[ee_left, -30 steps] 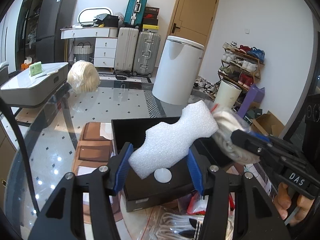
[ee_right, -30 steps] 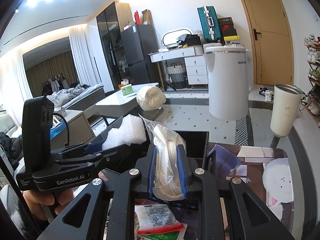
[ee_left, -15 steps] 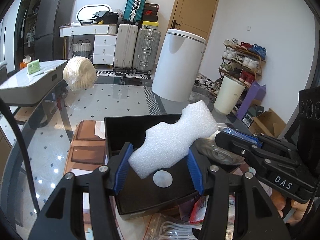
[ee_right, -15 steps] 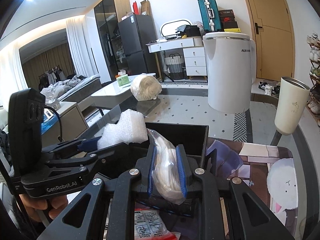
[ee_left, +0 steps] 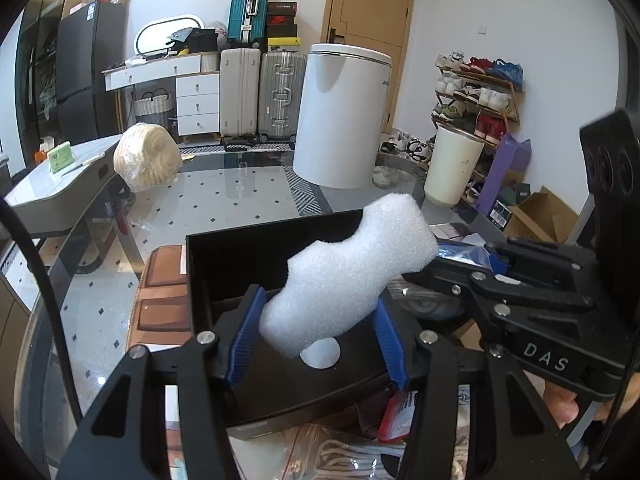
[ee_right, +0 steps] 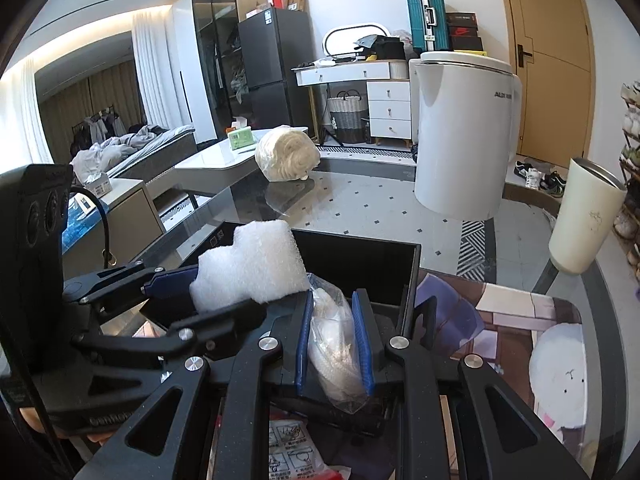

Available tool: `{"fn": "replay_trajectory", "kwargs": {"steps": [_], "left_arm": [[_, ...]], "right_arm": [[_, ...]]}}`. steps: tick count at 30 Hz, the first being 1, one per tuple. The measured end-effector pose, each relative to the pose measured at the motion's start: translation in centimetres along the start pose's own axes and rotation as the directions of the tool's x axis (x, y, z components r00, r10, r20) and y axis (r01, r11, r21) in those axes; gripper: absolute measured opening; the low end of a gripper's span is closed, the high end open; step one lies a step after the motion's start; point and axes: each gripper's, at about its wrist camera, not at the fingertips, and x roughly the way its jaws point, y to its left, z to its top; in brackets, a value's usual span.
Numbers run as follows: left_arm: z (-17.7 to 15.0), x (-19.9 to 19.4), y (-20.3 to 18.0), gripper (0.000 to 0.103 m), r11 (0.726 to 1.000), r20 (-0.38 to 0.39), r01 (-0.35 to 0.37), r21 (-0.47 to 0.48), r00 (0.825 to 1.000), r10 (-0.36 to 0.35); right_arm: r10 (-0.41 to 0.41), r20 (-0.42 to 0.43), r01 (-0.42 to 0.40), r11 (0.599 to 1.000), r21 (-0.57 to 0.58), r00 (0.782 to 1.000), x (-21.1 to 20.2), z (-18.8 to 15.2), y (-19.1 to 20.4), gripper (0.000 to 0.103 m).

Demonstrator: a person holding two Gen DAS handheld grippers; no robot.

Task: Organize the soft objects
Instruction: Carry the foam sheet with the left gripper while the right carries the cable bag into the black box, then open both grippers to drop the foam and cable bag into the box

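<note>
My left gripper (ee_left: 318, 334) is shut on a white foam block (ee_left: 348, 276) and holds it over the open black box (ee_left: 240, 256). The foam also shows in the right wrist view (ee_right: 248, 268). My right gripper (ee_right: 334, 344) is shut on a clear plastic bag of white rope (ee_right: 334, 340) and holds it low inside the black box (ee_right: 360, 256), right beside the left gripper. A white round sticker (ee_left: 320, 354) lies on the box floor under the foam.
The box stands on a glass table (ee_left: 224, 200). A cream wig-like bundle (ee_left: 146, 156) sits at the far left, a cream tumbler (ee_right: 584, 216) at the far right. Bagged rope (ee_left: 344, 452) and a red packet (ee_right: 296, 452) lie at the near edge. A printed mat (ee_right: 520, 320) lies to the right.
Both grippers have come down toward the box. The bagged rope has sunk from above the rim into the box. The foam block has moved lower over the box.
</note>
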Motion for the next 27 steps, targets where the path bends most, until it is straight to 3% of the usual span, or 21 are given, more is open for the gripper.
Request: {"fn": "replay_trajectory", "kwargs": {"steps": [22, 25, 27], "left_arm": [[-0.3, 0.0, -0.7, 0.054, 0.997, -0.038, -0.010, 0.072, 0.999, 0.013], [-0.3, 0.0, -0.7, 0.061, 0.997, -0.041, -0.013, 0.072, 0.999, 0.016], [-0.3, -0.2, -0.7, 0.074, 0.997, -0.043, -0.019, 0.075, 0.999, 0.023]], "right_arm": [[0.003, -0.084, -0.003, 1.000, 0.001, 0.996, 0.0, -0.9, 0.4, 0.020], [-0.030, -0.045, 0.030, 1.000, -0.003, 0.999, -0.9, -0.8, 0.3, 0.023], [-0.035, -0.018, 0.035, 0.999, -0.005, 0.999, -1.9, -0.8, 0.2, 0.025]]}}
